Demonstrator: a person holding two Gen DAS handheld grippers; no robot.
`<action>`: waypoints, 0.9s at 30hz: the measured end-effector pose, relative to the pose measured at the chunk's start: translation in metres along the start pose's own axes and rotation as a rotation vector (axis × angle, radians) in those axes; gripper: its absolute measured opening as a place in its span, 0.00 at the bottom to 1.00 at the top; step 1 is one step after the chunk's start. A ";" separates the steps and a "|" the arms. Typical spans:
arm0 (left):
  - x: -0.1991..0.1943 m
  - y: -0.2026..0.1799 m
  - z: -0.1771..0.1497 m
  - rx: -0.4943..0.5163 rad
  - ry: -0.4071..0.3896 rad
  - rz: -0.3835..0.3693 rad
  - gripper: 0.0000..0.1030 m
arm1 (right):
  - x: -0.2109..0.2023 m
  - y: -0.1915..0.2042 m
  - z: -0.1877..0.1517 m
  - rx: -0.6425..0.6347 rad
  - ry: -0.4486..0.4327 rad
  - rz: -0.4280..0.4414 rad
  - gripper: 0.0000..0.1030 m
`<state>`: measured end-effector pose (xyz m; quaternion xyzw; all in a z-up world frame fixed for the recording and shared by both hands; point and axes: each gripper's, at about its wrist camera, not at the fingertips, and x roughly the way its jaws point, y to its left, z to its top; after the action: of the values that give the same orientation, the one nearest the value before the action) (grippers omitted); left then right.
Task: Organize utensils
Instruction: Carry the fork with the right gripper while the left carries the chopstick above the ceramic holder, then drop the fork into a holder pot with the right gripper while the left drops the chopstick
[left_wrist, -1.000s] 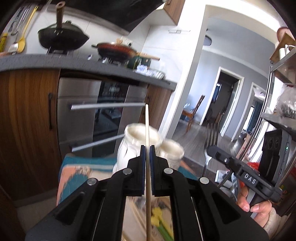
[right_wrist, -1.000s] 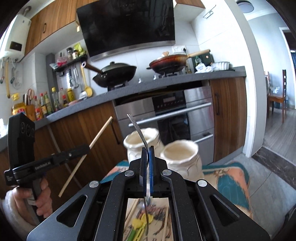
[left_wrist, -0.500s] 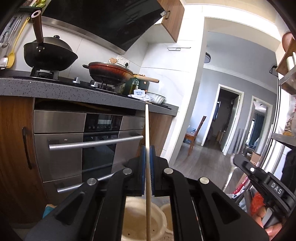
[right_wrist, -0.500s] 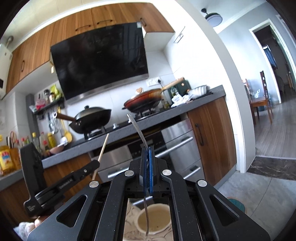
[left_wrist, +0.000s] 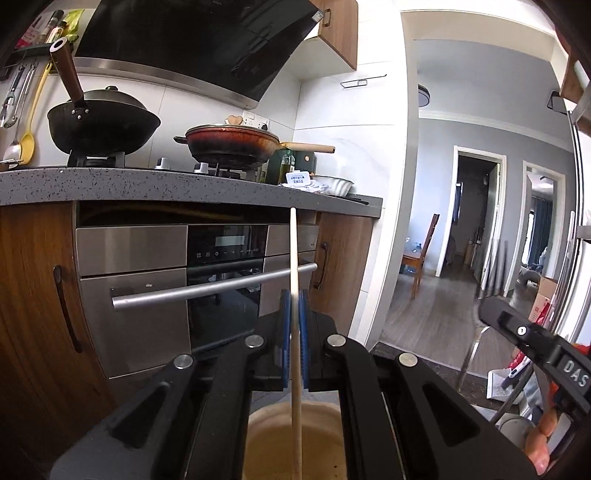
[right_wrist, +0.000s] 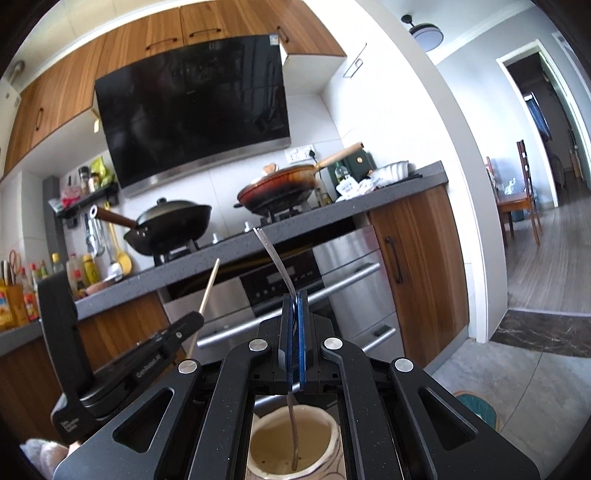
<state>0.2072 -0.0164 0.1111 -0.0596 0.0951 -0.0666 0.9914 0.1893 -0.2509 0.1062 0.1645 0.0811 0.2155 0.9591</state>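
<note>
Both grippers have tilted upright over the jars, the left gripper (left_wrist: 293, 339) clamping a chopstick (left_wrist: 294, 280) above one jar (left_wrist: 291, 439) and the right gripper (right_wrist: 293, 339) pinching a metal utensil (right_wrist: 275, 258) whose end dips into another jar (right_wrist: 258, 443), neither yet released.

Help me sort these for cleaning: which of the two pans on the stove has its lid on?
The black wok on the left burner: a dark lid with a knob covers it. The reddish-brown pan beside it, with the pale wooden handle, shows no such lid.

Place: you're in a home kitchen.
Signs: wok (left_wrist: 103, 123) and pan (left_wrist: 231, 142) on the stove, built-in oven (left_wrist: 221, 280), range hood (right_wrist: 192, 107), wooden cabinets (right_wrist: 147, 33), dining chair (right_wrist: 526, 184) through the doorway.
</note>
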 end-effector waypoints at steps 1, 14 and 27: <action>-0.003 0.001 -0.002 -0.001 0.004 -0.006 0.04 | 0.001 -0.001 -0.001 0.003 0.008 0.002 0.03; -0.042 0.024 -0.012 -0.050 0.099 -0.075 0.04 | 0.012 0.000 -0.015 -0.014 0.130 0.019 0.03; -0.068 0.026 -0.026 -0.014 0.153 -0.011 0.35 | 0.012 0.000 -0.030 -0.039 0.218 0.012 0.03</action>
<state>0.1393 0.0164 0.0949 -0.0620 0.1709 -0.0759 0.9804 0.1933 -0.2368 0.0769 0.1217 0.1797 0.2393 0.9464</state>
